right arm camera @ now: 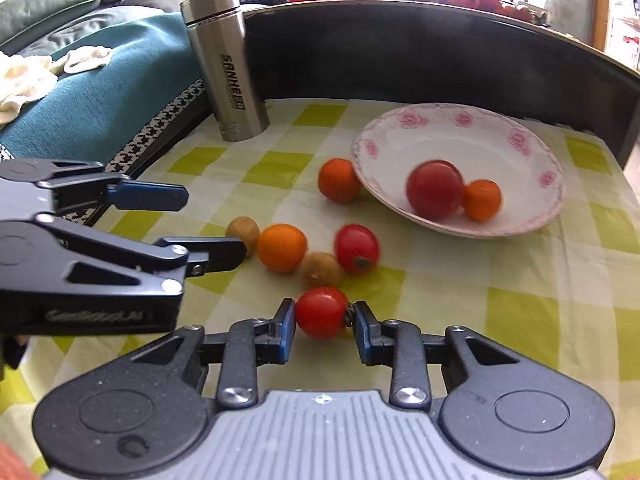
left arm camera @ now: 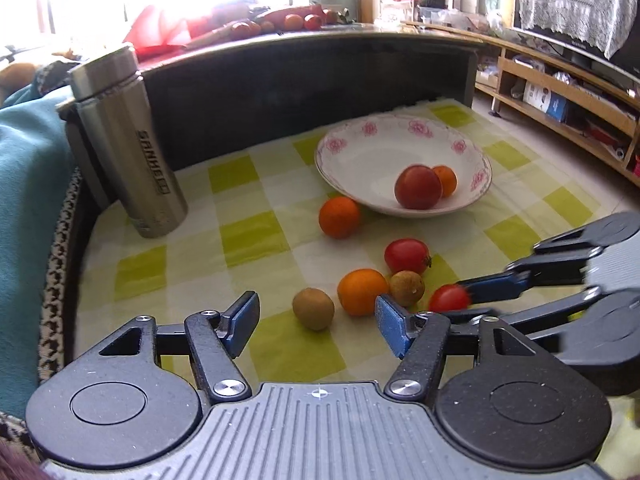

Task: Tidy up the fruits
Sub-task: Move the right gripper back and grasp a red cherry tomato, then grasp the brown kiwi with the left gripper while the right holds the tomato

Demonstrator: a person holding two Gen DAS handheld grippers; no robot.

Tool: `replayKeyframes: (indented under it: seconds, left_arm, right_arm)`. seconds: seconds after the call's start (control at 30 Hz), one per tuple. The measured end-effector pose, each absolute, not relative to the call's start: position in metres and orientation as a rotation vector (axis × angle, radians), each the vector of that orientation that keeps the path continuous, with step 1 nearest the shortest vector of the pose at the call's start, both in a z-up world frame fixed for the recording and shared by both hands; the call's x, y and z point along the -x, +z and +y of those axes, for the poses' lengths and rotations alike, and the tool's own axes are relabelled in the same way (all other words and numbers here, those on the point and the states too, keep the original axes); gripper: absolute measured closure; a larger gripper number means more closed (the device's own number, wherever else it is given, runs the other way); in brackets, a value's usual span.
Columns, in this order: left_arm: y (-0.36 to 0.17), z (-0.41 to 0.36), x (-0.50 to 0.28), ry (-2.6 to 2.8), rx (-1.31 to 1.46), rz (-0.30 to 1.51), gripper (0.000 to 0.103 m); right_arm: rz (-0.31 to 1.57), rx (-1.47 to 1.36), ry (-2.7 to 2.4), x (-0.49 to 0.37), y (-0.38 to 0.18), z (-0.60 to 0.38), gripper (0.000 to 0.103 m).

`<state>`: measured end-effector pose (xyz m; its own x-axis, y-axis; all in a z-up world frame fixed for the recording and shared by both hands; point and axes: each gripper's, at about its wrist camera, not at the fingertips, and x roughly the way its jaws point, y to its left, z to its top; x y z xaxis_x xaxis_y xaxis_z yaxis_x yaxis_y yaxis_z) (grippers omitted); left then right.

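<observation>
While my right tool grips one tomato and my left tool gapes, I count two oranges, two kiwis, one tomato mid-table on checkered cloth; bowl holds two.

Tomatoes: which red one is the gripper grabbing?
The small tomato between the right gripper fingers; another lies loose on the cloth, and the biggest sits in the bowl.
</observation>
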<state>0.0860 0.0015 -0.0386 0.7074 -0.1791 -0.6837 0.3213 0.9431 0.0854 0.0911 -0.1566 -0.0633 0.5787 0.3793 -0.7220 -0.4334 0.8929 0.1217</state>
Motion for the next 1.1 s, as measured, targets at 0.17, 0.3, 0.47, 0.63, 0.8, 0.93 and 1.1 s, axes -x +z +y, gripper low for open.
replayKeyframes:
  seconds: [0.17, 0.3, 0.47, 0.63, 0.8, 0.93, 1.1]
  left_arm:
    - [-0.06, -0.001, -0.093, -0.269, -0.247, 0.776, 0.038]
    - [-0.066, 0.001, -0.098, -0.272, -0.236, 0.771, 0.039]
    - [-0.07, 0.001, -0.103, -0.281, -0.208, 0.744, 0.036]
    - [-0.074, 0.005, -0.105, -0.266, -0.19, 0.716, 0.024]
    - [-0.072, 0.003, -0.105, -0.258, -0.18, 0.725, 0.03]
    - [-0.069, -0.006, -0.103, -0.304, -0.191, 0.73, 0.06]
    - [-0.068, -0.011, -0.1, -0.311, -0.207, 0.742, 0.069]
  right_arm:
    - [0.846, 0.032, 0.47, -0.088, -0.065, -0.172, 0.067]
    - [0.85, 0.021, 0.466, -0.088, -0.067, -0.178, 0.067]
    - [0.844, 0.027, 0.472, -0.085, -0.068, -0.179, 0.066]
    - [0.84, 0.03, 0.472, -0.086, -0.068, -0.178, 0.066]
    - [0.838, 0.033, 0.474, -0.085, -0.069, -0.179, 0.066]
    - [0.838, 0.033, 0.473, -0.085, -0.068, -0.179, 0.066]
    - [0.84, 0.033, 0.466, -0.085, -0.068, -0.179, 0.066]
